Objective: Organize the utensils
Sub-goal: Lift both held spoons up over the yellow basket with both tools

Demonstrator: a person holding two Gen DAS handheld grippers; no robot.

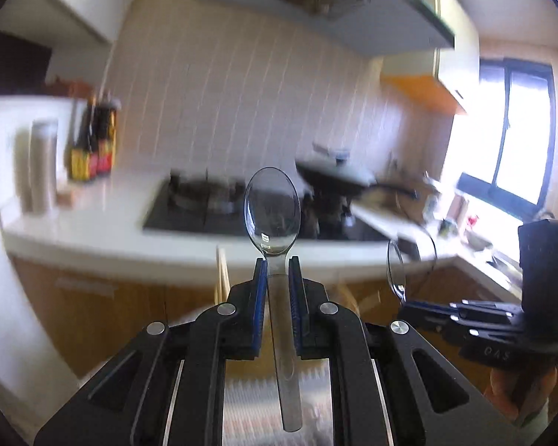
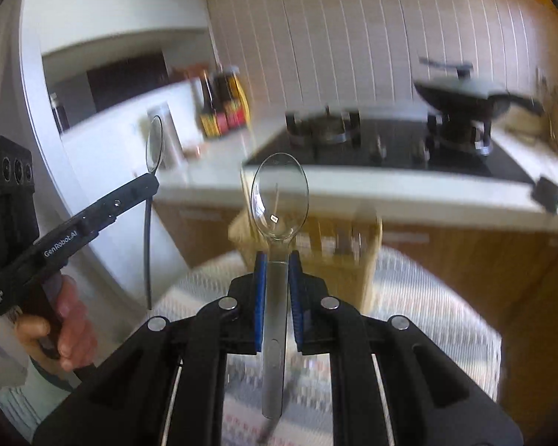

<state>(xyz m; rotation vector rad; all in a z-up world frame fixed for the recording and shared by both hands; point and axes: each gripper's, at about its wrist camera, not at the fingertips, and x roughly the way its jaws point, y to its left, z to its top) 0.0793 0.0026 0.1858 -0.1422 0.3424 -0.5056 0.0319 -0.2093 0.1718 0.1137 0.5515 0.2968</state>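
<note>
While you hold both grippers up, each is clamped tight on a clear plastic spoon by the handle, bowl pointing away.

Left gripper (image 1: 278, 264) pinches its clear spoon (image 1: 272, 210) at frame centre. Right gripper (image 2: 278, 260) grips the second clear spoon (image 2: 279, 202) the same way; in the left wrist view that gripper sits at lower right, spoon edge-on.

Low in the right wrist view lies a patterned cloth (image 2: 420, 297), then a blurred wooden utensil holder (image 2: 316, 249) just behind the spoon. Past it the white counter edge (image 2: 390, 186) runs across. On it stand a black hob (image 2: 372, 141), a dark pan (image 2: 465, 93) upper right and sauce bottles (image 2: 223, 107) upper left.

Room around both spoons is open. They are transparent, glossy, undamaged.
</note>
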